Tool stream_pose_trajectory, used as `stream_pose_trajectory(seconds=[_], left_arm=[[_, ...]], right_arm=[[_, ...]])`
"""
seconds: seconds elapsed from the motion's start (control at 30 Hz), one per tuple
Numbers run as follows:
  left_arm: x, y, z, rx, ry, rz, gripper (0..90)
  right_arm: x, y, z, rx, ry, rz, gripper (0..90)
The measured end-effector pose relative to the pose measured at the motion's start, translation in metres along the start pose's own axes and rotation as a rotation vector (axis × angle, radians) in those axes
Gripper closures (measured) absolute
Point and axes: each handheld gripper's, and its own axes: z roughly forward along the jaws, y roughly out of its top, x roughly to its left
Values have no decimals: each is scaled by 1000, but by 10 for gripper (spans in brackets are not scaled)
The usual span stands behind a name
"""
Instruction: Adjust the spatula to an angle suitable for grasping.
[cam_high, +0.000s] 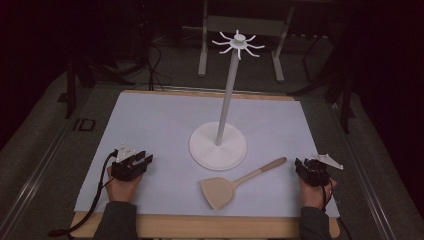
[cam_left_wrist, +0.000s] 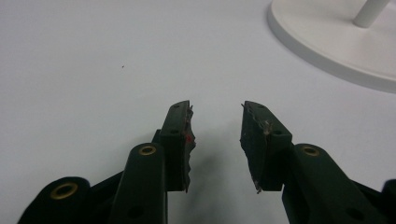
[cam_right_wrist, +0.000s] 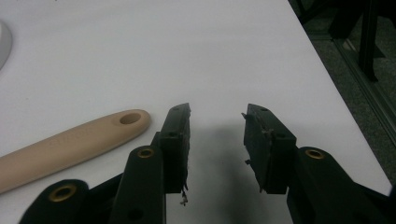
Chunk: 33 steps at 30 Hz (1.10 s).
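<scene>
A: Left gripper (cam_left_wrist: 217, 116)?
B: Jaws apart with a plain gap, nothing between, resting low over the white mat (cam_left_wrist: 93, 70). Off past the right-hand jaw, well apart: rim of the white stand base (cam_left_wrist: 327, 51).

A: Right gripper (cam_right_wrist: 217, 116)?
B: Same again. Jaws parted, gap bare, no grip on anything. Just beside the left-hand jaw, not touching: end of the beige spatula (cam_right_wrist: 70, 144), hanging hole near the tip.

A: Any writing?
B: Faint embossed lettering along the handle, too shallow to read. No other brand or label legible.

A: From the high view?
B: Spatula (cam_high: 235, 182) flat on the mat, blade toward the person, handle slanting up toward the right gripper (cam_high: 303, 168). Left gripper (cam_high: 141, 161) well apart from it, on the far side. Stand (cam_high: 218, 145) ahead of both and between them, upright pole topped by a ring of curved hooks (cam_high: 239, 44). Wooden table edge (cam_high: 200, 225) below the mat.
</scene>
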Motion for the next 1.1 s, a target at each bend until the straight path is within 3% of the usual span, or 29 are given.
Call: stream_pose_trajectory(seconds=[0.13, 0.33, 0.5, 0.57, 0.6, 0.83, 1.1], left_arm=[[-4, 0, 0, -3, -3, 37, 650], [-3, 0, -1, -13, -14, 37, 655], [-4, 0, 0, -6, -11, 45, 651], [-4, 0, 0, -6, -11, 45, 650], [-5, 0, 0, -1, -10, 50, 649], [-5, 0, 0, -1, -11, 51, 645], [-6, 0, 1, 10, -9, 61, 649]], right_arm=[[0, 0, -1, -8, 8, -4, 613], [5, 1, -5, -1, 43, -12, 632], [18, 2, -14, -3, 110, -72, 786], [20, 1, -15, 0, 126, -77, 786], [25, 0, -16, 13, 150, -99, 896], [41, -3, -13, 51, 175, -164, 900], [50, -3, -1, 81, 164, -185, 900]])
